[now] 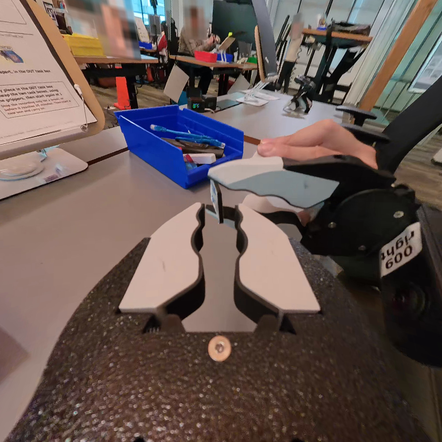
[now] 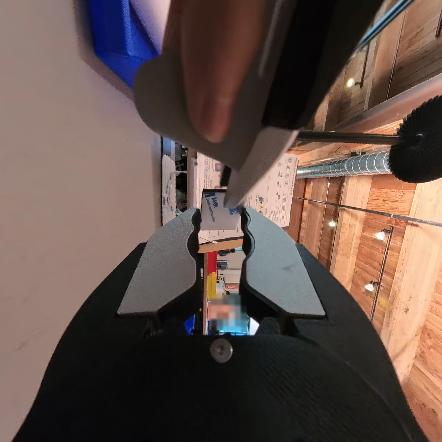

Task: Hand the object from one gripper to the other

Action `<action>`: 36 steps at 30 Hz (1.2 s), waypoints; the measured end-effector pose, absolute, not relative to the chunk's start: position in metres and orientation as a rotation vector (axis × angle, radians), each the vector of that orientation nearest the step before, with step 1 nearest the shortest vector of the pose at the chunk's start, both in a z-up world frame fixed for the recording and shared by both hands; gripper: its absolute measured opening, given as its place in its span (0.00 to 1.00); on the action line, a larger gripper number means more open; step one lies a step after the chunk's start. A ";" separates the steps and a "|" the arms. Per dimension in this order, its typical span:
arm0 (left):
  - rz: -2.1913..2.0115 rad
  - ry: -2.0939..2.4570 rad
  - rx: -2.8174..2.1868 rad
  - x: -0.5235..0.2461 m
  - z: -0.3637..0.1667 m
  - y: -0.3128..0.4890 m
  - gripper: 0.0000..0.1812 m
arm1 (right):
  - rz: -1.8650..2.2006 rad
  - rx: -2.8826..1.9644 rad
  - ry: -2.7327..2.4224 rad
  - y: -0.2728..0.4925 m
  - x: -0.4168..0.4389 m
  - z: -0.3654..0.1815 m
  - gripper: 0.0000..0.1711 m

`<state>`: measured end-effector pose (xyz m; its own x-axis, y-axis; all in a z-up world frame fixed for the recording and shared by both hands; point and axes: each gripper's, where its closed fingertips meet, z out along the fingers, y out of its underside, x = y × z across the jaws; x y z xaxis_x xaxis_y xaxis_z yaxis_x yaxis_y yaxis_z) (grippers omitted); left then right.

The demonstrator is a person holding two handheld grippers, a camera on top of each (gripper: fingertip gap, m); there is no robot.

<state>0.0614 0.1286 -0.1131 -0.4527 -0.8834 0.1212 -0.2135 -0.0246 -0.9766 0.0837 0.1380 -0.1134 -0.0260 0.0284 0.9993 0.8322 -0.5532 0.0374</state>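
At far left, on the counter [image 1: 95,203], a paper stand [image 1: 35,71]; plays no part here. Right of it, a blue bin [image 1: 153,148] of cables and small parts, well apart from the exchange; probably the store for such pieces.

At mid-frame, the left hand-held gripper [image 1: 221,210]: released, jaws apart, one tip on each side of the flat card [image 1: 215,201] with a gap either way, seemingly lined up to close on its broad faces. Hangs upright in the air above the counter, pinched by its top and bottom edges, which leaves those faces free for the taker.

Coming in from the right, rolled on its side, the right hand-held gripper [image 2: 220,211]: clenched on the card. Above it a person's hand [image 1: 315,141], fingers laid on a grey plate; unclear whose part.

Handover judged half done: receiving grip not yet made.
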 end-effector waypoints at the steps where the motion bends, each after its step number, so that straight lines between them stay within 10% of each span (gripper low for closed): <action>1: -1.535 1.672 -1.155 0.062 -0.112 0.128 0.10 | -1.646 -1.623 -0.928 0.139 0.082 -0.115 0.19; 23: -2.222 1.584 -0.586 0.007 -0.074 0.145 0.02 | 0.216 -1.500 -0.370 0.123 0.013 -0.075 0.18; 36: -2.006 1.468 -0.738 0.031 -0.078 0.159 0.11 | -0.327 -1.489 -0.315 0.141 0.035 -0.083 0.02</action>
